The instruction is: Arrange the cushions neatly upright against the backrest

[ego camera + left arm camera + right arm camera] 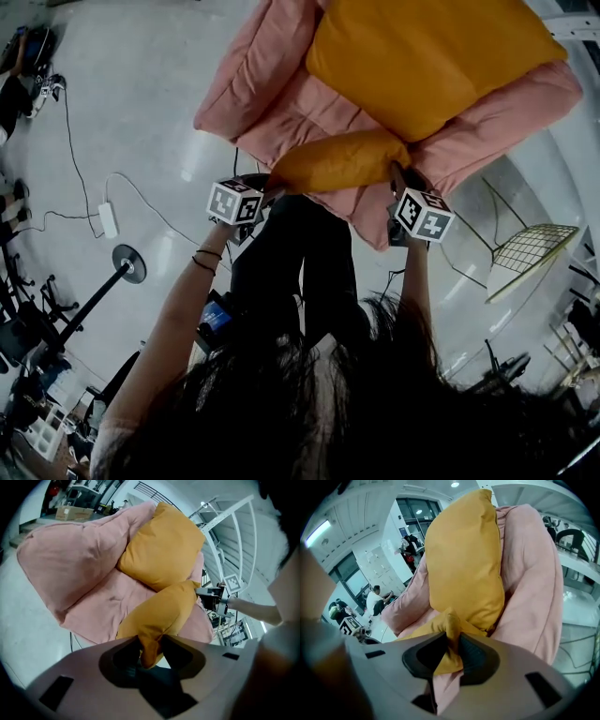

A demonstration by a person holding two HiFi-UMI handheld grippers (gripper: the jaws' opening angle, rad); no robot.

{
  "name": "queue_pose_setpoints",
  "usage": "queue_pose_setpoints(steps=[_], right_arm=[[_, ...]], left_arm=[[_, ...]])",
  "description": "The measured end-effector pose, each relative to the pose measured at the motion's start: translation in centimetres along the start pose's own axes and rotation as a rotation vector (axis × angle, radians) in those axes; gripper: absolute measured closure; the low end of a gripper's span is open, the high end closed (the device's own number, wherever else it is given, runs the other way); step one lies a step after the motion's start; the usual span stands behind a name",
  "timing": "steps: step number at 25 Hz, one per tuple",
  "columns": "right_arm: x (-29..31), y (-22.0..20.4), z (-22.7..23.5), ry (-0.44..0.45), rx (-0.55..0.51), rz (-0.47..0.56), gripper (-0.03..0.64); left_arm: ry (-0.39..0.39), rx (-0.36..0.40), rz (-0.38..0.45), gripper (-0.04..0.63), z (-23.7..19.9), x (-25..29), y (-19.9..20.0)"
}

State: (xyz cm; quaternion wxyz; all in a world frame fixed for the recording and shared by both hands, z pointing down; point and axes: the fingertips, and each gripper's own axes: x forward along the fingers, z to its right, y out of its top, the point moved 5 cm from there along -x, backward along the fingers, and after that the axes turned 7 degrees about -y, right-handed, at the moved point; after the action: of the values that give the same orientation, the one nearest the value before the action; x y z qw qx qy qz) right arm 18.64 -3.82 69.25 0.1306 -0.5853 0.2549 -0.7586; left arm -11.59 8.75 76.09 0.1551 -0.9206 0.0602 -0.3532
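- Yellow cloth is bunched between the jaws of the left tongs (150, 645): they're clamped hard on one corner of the front cushion (164, 611).
- It's the same at the right tongs (449, 643), which are closed on the cushion's other near corner, a fold of yellow squeezed between the pads.
- A strip of pink cloth shows just under that right-hand grip; I can't tell whether it's caught too.
- So the front cushion is held at both ends and lies low across the seat (108, 606) of the pink chair (267, 89).
- Its long axis runs from one tongs to the other, left to right in the head view.
- Here's the relation that matters: the backrest (136, 520) lies ahead of and above both tongs, beyond the cushion.
- Both hands are about equally near, so I'd say the cushion wants tipping up and pushing away with both together.
- The back cushion (431, 56) already leans on the backrest, touching the front one. It's cocked on a corner rather than square.
- Hidden: the front cushion's underside and the seat beneath it.
- The chair's top is cut off at the head view's upper edge, and hair (328, 403) fills that view's bottom.
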Motion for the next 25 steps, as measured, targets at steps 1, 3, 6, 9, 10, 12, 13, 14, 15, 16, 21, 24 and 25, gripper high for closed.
queue_pose_setpoints(steps=[1,3,6,9,10,12,13,14,15,16,21,24,25], right_arm=[[-0.4,-0.1,-0.3,0.002,0.016,0.007,0.528],[-1.3,-0.3,-0.9,0.006,0.047,0.024,0.533],[-2.8,-0.8,-1.8,0.001,0.106,0.048,0.538],[-4.3,-2.0,-2.4,-0.011,0.205,0.063,0.542],[-4.7,-2.4,-2.6,-0.012,0.247,0.071,0.544],[-5.5,-3.1,-3.0,-0.012,0.329,0.089,0.548],[-5.9,-3.4,-3.2,-0.01,0.361,0.097,0.549],[-6.2,-3.5,-3.3,-0.01,0.385,0.106,0.551],[-6.4,-3.6,-3.3,-0.016,0.404,0.116,0.551],[-6.7,-3.7,-3.3,-0.023,0.422,0.125,0.552],[-8.0,-4.4,-3.8,-0.012,0.544,0.141,0.557],[-7.5,-4.0,-4.0,0.014,0.596,0.141,0.557],[-7.1,-4.1,-3.9,0.015,0.612,0.137,0.557]], left_arm=[[0.003,0.01,0.006,0.433,0.0,-0.6,0.1],[0.009,0.021,0.026,0.442,0.1,-2.0,0.6],[0.023,0.048,0.058,0.449,0.5,-4.1,1.8],[0.042,0.067,0.115,0.456,1.0,-6.4,3.4],[0.044,0.078,0.137,0.457,1.1,-7.2,4.2],[0.046,0.113,0.169,0.463,1.4,-8.5,6.1],[0.045,0.133,0.18,0.465,1.6,-8.9,7.0],[0.045,0.154,0.189,0.465,1.8,-9.3,8.0],[0.045,0.175,0.198,0.468,2.0,-9.5,9.0],[0.045,0.196,0.206,0.469,2.3,-9.7,10.0],[0.06,0.257,0.26,0.477,3.6,-10.2,14.4],[0.101,0.248,0.294,0.477,3.4,-9.7,17.1],[0.114,0.245,0.29,0.479,3.2,-9.2,17.8]])
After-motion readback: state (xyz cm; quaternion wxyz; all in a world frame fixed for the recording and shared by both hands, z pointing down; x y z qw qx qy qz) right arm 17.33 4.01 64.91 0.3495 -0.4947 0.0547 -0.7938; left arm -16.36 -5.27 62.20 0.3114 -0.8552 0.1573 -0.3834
